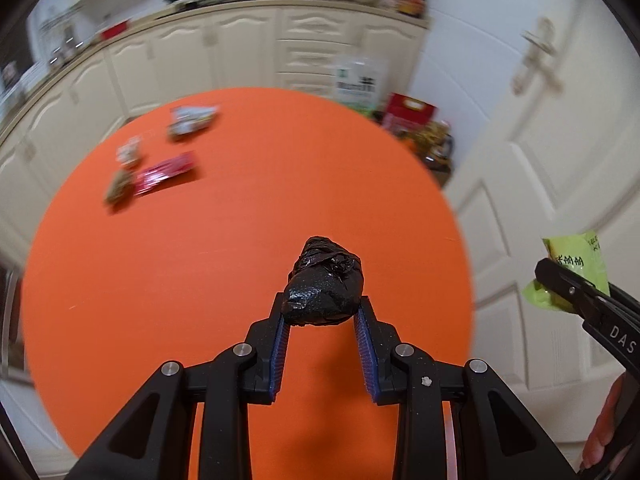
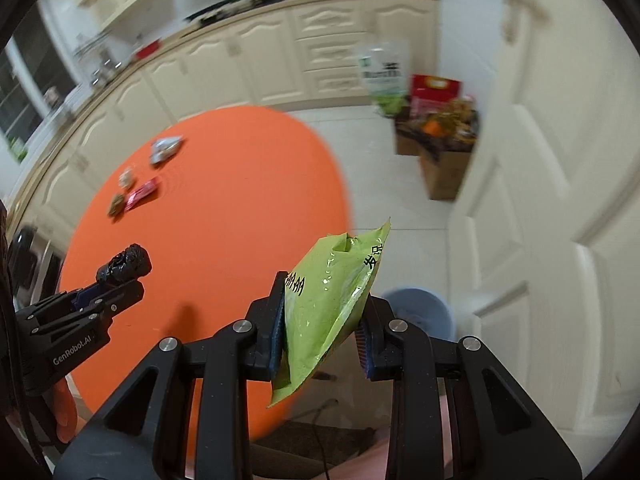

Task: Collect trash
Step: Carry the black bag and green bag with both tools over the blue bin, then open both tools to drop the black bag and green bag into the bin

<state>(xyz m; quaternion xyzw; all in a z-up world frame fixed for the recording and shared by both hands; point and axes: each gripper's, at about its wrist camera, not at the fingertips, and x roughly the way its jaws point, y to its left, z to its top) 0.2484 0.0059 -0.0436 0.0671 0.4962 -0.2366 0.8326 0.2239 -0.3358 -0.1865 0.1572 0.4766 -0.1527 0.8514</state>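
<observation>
So the left gripper (image 1: 322, 306) has a crumpled wad (image 1: 324, 286) pinched between its fingertips over the near part of the round table (image 1: 260, 220). The right gripper (image 2: 322, 308) sits to its right, past the table edge, clamping a snack bag (image 2: 328, 304). Four wrappers (image 1: 160, 152) lie clustered at the table's far left. A bucket (image 2: 420, 308) stands on the floor behind the bag, boxes (image 2: 440, 144) further back by the door (image 2: 560, 200).

**Black wad clamped above the orange table**

The left tool (image 1: 322, 308) pinches a crumpled black plastic wad (image 1: 324, 286) between its blue pads (image 1: 280, 344) — over the round orange table (image 1: 248, 264). Far left lie blurred wrappers — a red one (image 1: 166, 172) among them. At the right edge, the right tool (image 1: 560, 286) grips a green packet (image 1: 576, 254).
</observation>
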